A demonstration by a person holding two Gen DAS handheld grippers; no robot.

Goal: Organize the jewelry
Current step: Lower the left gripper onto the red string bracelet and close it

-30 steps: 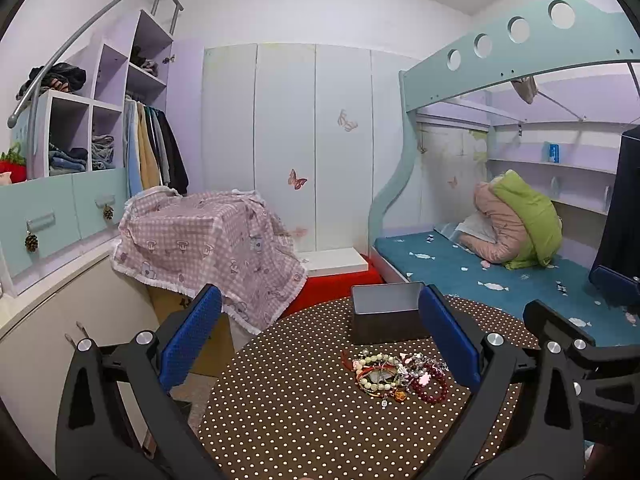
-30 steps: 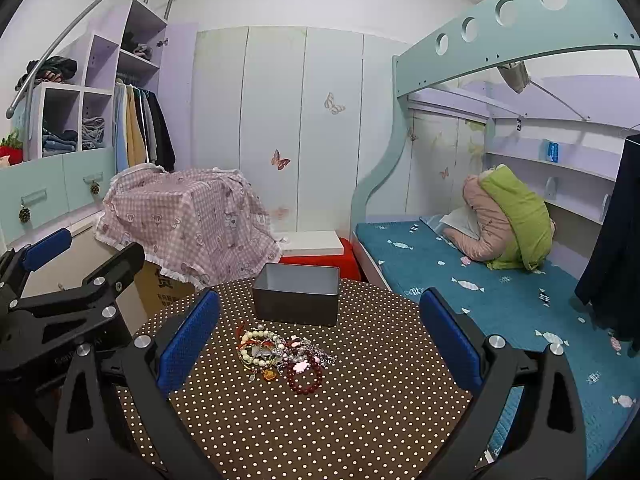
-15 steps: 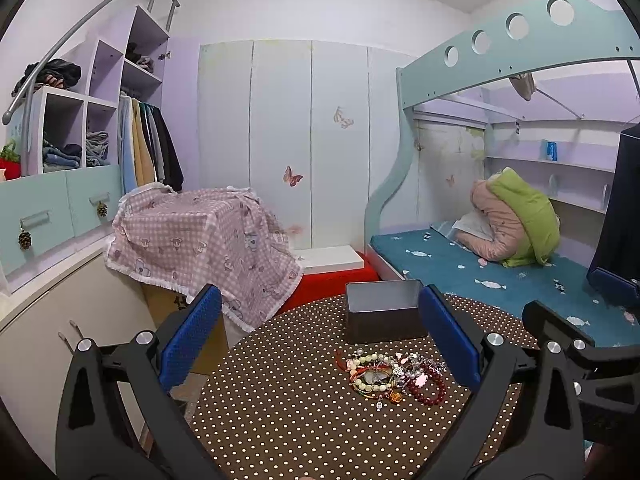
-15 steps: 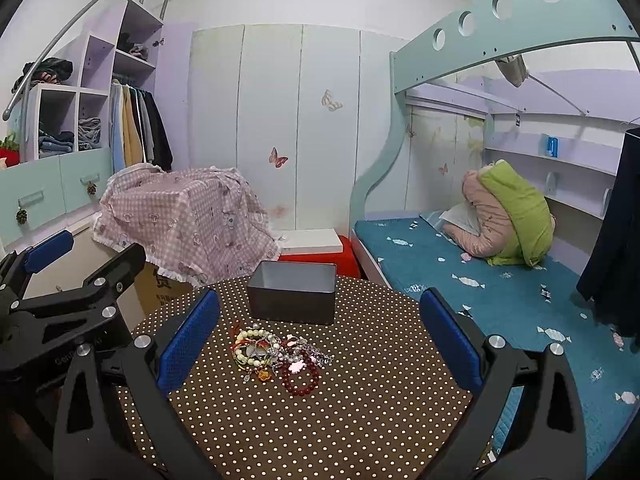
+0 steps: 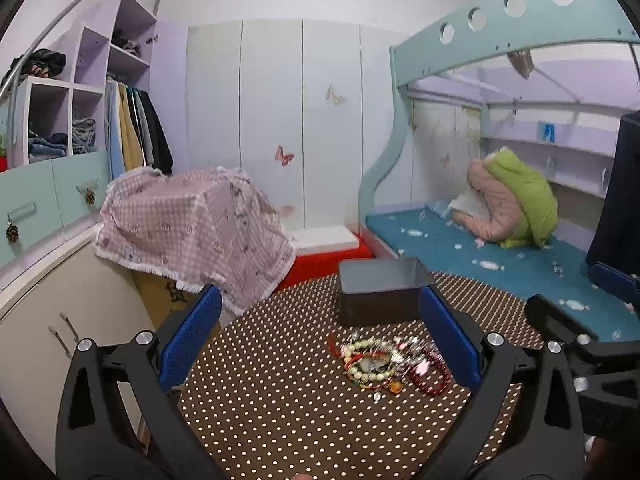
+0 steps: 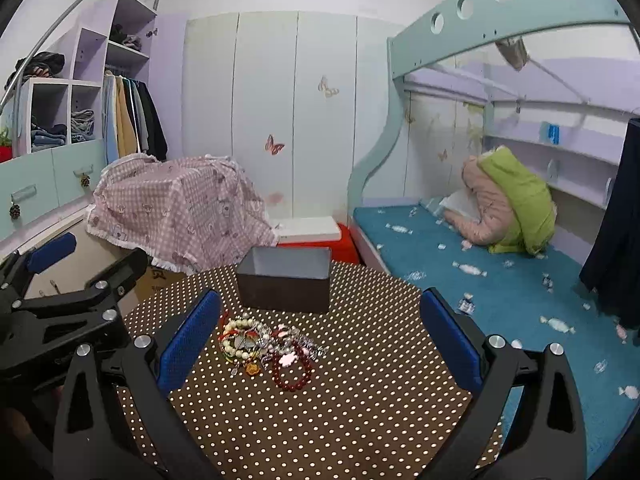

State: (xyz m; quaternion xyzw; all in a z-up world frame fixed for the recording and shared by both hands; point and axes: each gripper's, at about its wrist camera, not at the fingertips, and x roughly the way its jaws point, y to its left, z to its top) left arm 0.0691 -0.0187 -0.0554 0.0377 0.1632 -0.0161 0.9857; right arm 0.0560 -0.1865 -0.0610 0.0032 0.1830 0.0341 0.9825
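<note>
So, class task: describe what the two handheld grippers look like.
The left gripper and right gripper look alike: black skeletal frames with triangular cutouts and silver bolt heads, each carrying two flat blue rectangular finger pads. No cables, markings or sleeves are visible.

We are in a child's bedroom at home: a teal bunk bed (image 6: 500, 24), a butterfly-stickered wardrobe (image 6: 272, 120) and hanging clothes (image 6: 128, 120) (jeans folded in cubbies (image 6: 60, 120)) show it.
</note>
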